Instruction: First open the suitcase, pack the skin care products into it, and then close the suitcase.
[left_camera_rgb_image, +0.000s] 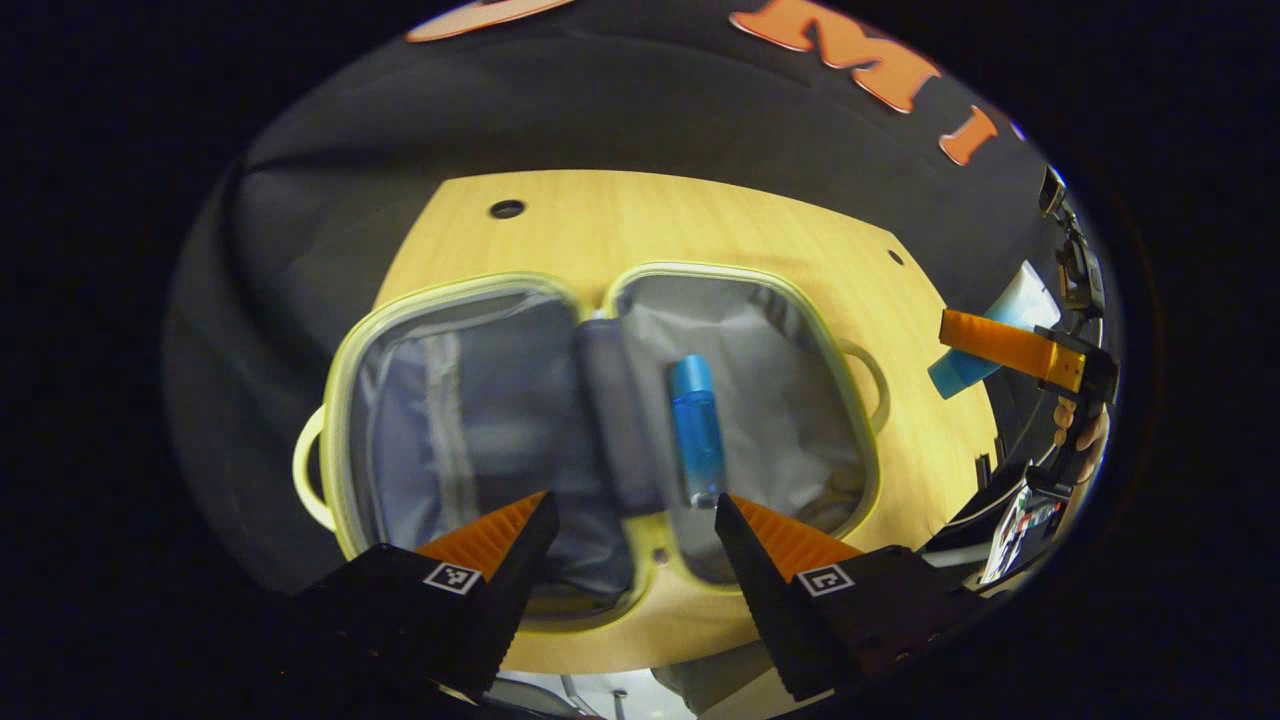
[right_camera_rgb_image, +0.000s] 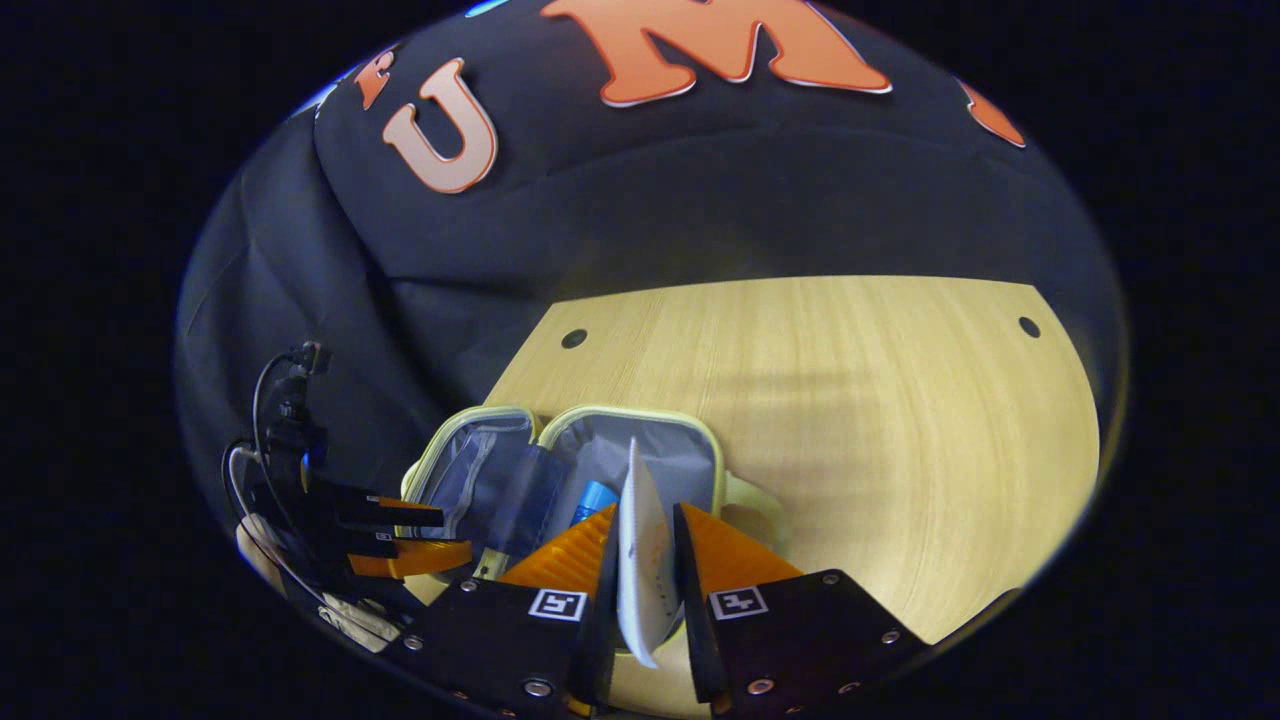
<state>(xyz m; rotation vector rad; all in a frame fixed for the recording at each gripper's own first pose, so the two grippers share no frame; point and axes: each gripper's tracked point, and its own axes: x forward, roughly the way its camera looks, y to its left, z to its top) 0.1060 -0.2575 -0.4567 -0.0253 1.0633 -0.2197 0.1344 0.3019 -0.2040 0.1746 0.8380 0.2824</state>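
I keep the left gripper (left_camera_rgb_image: 632, 520) spread empty over the open suitcase (left_camera_rgb_image: 600, 440), leaving room, while the right gripper (right_camera_rgb_image: 645, 560) clamps a white tube (right_camera_rgb_image: 640, 545) for packing beside the blue bottle (left_camera_rgb_image: 697, 430).

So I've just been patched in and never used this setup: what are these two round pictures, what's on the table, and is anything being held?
There is no robot arm: a person holds a two-finger gripper in each hand, and a camera rides on each, looking forward along its fingers. The left gripper view looks down on a wooden table where a small yellow-trimmed suitcase lies open. A blue bottle already lies in its right-hand half. The left gripper hovers above, jaws apart and empty. In the right gripper view, the right gripper is clamped on a flat white tube, held near the open suitcase and not yet packed. That gripper also appears at the right edge of the left gripper view.
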